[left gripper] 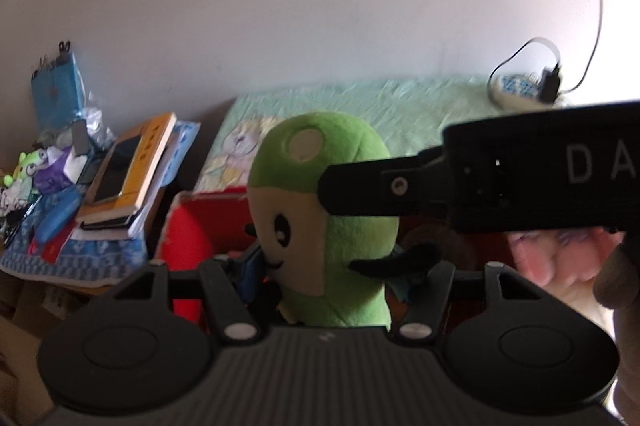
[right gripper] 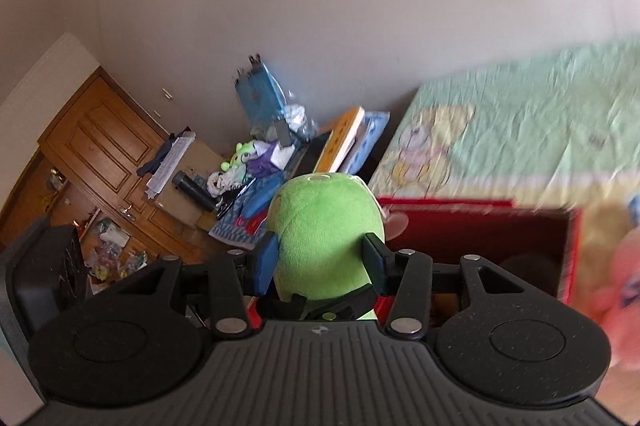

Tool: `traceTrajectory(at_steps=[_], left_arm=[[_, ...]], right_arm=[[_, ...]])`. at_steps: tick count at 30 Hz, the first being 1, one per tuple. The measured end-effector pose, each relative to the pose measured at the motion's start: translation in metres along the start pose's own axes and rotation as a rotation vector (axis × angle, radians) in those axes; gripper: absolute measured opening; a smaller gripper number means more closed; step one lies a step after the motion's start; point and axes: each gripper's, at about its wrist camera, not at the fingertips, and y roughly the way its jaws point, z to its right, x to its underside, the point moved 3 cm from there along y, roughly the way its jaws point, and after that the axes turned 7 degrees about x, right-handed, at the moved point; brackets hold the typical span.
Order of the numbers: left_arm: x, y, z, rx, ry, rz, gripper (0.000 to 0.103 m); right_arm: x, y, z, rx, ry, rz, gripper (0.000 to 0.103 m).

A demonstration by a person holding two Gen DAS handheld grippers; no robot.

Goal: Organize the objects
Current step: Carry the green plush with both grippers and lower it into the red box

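A green plush toy (left gripper: 320,210) with a beige face and a black arm is held up in front of both cameras, over a red box (right gripper: 480,230) on the bed. My right gripper (right gripper: 322,258) is shut on the plush (right gripper: 324,226), its fingers pressed into both sides. In the left wrist view the right gripper's finger (left gripper: 360,186) reaches in from the right against the plush's head. My left gripper (left gripper: 324,266) is around the plush's lower body; its fingers are mostly hidden, and I cannot tell whether they grip.
A cluttered side table (left gripper: 80,254) at the left holds stacked books (left gripper: 132,170), a phone, a blue pouch and small toys. The green bedsheet (left gripper: 380,110) lies behind, with a power strip and cable (left gripper: 520,86). A wooden cabinet (right gripper: 92,154) stands far left.
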Motion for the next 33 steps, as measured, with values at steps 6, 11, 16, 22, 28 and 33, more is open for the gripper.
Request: traceTrajectory(at_steps=[6,11,16,22,28,33], left_arm=[[0.011,0.033,-0.044,-0.03,0.044,-0.118,0.063],[0.017,0.049,-0.062,-0.047,0.065,-0.183,0.063],[0.021,0.06,-0.073,-0.038,0.067,-0.232,0.063],[0.024,0.067,-0.074,-0.039,0.096,-0.235,0.068],[0.023,0.063,-0.074,-0.026,0.109,-0.221,0.071],[0.018,0.05,-0.072,-0.041,0.127,-0.163,0.075]], right_arm=[[0.013,0.047,-0.003,-0.021,0.156,-0.1,0.048],[0.02,0.068,0.001,-0.028,0.26,-0.142,0.048],[0.024,0.08,0.003,-0.012,0.308,-0.165,0.048],[0.024,0.088,0.013,0.025,0.362,-0.158,0.049],[0.028,0.098,0.017,0.053,0.383,-0.185,0.052],[0.026,0.101,0.017,0.064,0.373,-0.187,0.055]])
